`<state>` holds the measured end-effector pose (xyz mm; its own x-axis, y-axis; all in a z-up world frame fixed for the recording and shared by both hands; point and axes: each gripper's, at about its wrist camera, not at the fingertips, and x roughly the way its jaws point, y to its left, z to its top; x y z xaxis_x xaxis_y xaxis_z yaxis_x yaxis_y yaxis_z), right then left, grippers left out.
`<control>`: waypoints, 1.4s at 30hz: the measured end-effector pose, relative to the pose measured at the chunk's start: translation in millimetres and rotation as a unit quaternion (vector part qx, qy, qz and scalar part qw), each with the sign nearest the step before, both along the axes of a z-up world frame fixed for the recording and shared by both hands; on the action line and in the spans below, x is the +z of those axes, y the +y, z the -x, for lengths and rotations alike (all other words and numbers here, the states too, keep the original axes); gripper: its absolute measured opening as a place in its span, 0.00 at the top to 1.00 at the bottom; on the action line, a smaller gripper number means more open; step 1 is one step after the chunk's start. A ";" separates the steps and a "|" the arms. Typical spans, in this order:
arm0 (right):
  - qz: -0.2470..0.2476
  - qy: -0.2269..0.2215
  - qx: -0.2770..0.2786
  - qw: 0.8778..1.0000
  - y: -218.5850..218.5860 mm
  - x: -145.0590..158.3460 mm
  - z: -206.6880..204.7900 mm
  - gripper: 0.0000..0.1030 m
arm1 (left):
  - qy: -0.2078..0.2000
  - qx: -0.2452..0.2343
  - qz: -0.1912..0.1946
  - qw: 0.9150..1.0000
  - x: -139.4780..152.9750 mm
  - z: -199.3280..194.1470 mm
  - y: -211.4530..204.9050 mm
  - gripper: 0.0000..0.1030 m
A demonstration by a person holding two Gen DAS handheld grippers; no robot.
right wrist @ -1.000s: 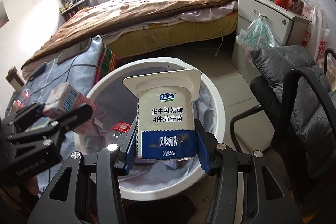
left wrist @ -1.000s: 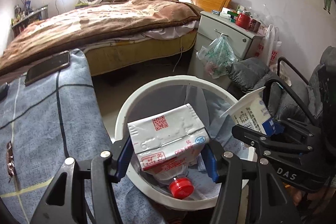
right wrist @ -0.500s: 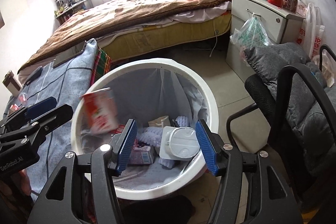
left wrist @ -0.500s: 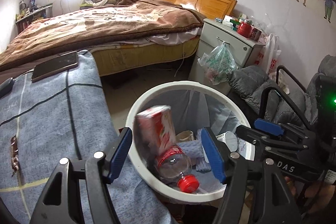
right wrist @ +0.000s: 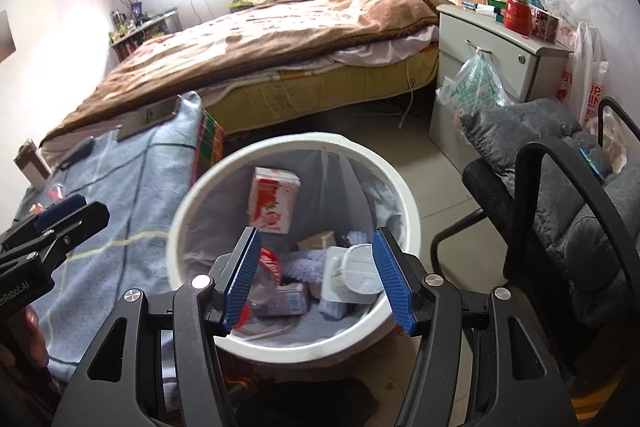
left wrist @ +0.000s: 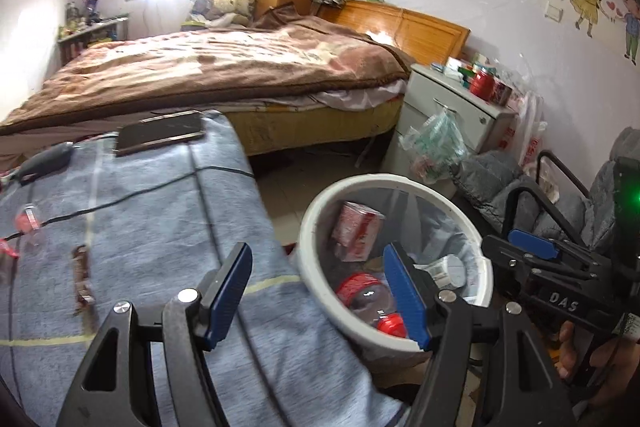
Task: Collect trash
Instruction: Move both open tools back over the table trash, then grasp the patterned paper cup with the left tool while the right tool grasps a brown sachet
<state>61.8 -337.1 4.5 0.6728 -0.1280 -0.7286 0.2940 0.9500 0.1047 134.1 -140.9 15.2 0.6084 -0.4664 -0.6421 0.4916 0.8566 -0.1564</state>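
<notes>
Over the bin [right wrist: 404, 195] we find both tools empty. Our right tool [right wrist: 316, 273] stands with its blue pads parted and nothing between them; our left tool [left wrist: 318, 297] is likewise spread wide, holding nothing, and sits above the desk [left wrist: 160, 227] edge beside the bin rim.

Trash already lies inside the bin: a red carton [right wrist: 274, 201] leaning against the liner, a white cup [right wrist: 352, 273] lying among the rest, and a clear bottle [left wrist: 370, 301] with a red cap at the bottom. We judge these items as delivered.

On the desk we see small wrappers remaining: a dark strip [left wrist: 82, 277] and red-and-clear scraps [left wrist: 27, 221] near the left edge. We judge these the likely next items, though we cannot tell exactly what they are. A phone [left wrist: 160, 135] lies at the far end of the desk and is not trash.

Handling, in our judgement: such wrappers are light, thin and limp, and they lie flat on soft cloth. They offer little to pinch. We would take the strip across its narrow width near the middle, pads pressed low into the cloth, and close fully. Risk: catching the cloth along with it, or the wrapper slipping out during the carry.
</notes>
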 end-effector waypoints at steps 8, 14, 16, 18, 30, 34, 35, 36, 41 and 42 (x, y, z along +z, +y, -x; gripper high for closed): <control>0.001 -0.029 0.020 0.999 33.7 10.4 -2.0 0.42 | -0.019 0.044 -0.002 0.999 4.4 7.1 56.4 0.32; -0.006 -0.033 0.050 0.998 64.8 7.5 -14.1 0.42 | -0.027 0.083 -0.001 0.996 3.7 8.3 99.4 0.32; -0.008 -0.032 0.063 0.997 76.2 4.9 -19.0 0.42 | -0.023 0.096 0.003 0.995 1.4 6.5 112.8 0.32; -0.008 -0.033 0.072 0.997 85.9 3.5 -22.2 0.42 | -0.029 0.113 -0.005 0.993 -0.3 6.4 126.2 0.32; -0.020 -0.031 0.152 0.988 150.6 -3.6 -47.5 0.42 | -0.019 0.183 0.000 0.983 -14.7 4.4 215.1 0.32; -0.022 -0.022 0.175 0.984 174.9 -8.2 -61.5 0.42 | -0.019 0.204 -0.001 0.979 -17.9 4.0 238.8 0.32; -0.021 -0.020 0.180 0.983 182.2 -9.4 -64.6 0.42 | -0.019 0.212 -0.001 0.977 -18.8 3.4 246.2 0.32; -0.021 -0.018 0.184 0.983 187.3 -10.4 -66.4 0.42 | -0.017 0.217 0.001 0.976 -19.3 2.3 252.4 0.32; -0.016 -0.006 0.217 0.976 219.5 -16.3 -80.3 0.42 | -0.017 0.243 0.000 0.970 -22.9 -4.2 282.9 0.31; -0.016 -0.004 0.220 0.975 222.2 -17.3 -81.5 0.42 | -0.015 0.248 -0.002 0.969 -24.3 -5.9 289.1 0.31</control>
